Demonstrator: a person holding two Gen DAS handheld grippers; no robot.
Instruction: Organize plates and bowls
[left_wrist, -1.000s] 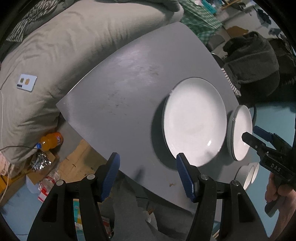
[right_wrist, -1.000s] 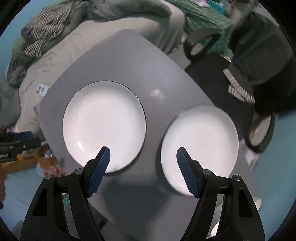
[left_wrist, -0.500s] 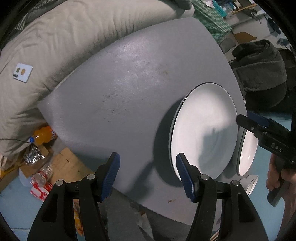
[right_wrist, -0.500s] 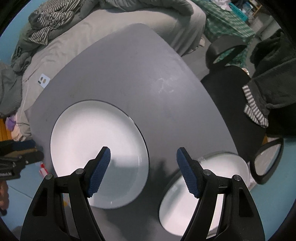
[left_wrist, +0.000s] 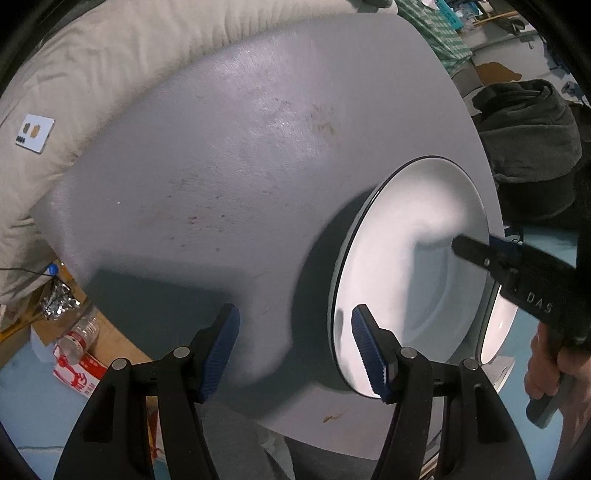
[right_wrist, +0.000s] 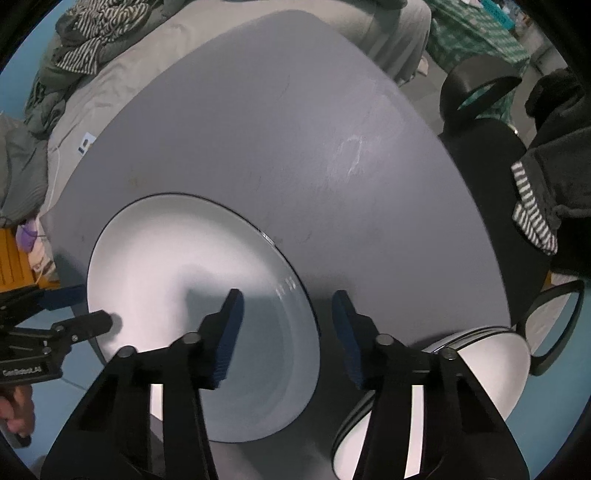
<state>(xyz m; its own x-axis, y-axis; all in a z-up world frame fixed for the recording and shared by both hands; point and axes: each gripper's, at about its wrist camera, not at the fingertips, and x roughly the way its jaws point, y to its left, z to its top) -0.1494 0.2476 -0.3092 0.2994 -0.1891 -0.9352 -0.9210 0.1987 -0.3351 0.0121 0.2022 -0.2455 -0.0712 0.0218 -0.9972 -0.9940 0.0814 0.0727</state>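
Left gripper (left_wrist: 295, 343) tipped steeply down over the grey table (left_wrist: 236, 155), jaws wide apart with nothing between them. Left pad above bare tabletop, right pad above the near-left rim of the large white plate (left_wrist: 402, 266). Plate flat on the table, ahead and to the right of this gripper, dark rim line showing along its far edge.

Right gripper (right_wrist: 286, 332) aimed almost straight down, jaws closing, straddling the right rim of that same large plate (right_wrist: 177, 266): left pad over the plate's white inside, right pad over the grey table just outside the rim. Rim between the pads, contact not clear; no firm grip visible. In the left wrist view, same gripper reaching in from the right (left_wrist: 491, 254), one black finger lying across the plate's far-right edge, a hand (left_wrist: 550, 362) wrapped round its handle at the lower right.

In the right wrist view, left gripper entering from the left edge (right_wrist: 88, 310), one fingertip over the plate's left rim, part of the holding hand (right_wrist: 16, 410) low at the left.

Second, smaller white plate (right_wrist: 480, 369) just right of and below the right gripper, close beside the large plate, near the table's edge; layered rims there suggesting a stack, count unclear. Same plate a thin sliver past the large one in the left wrist view (left_wrist: 498, 325).
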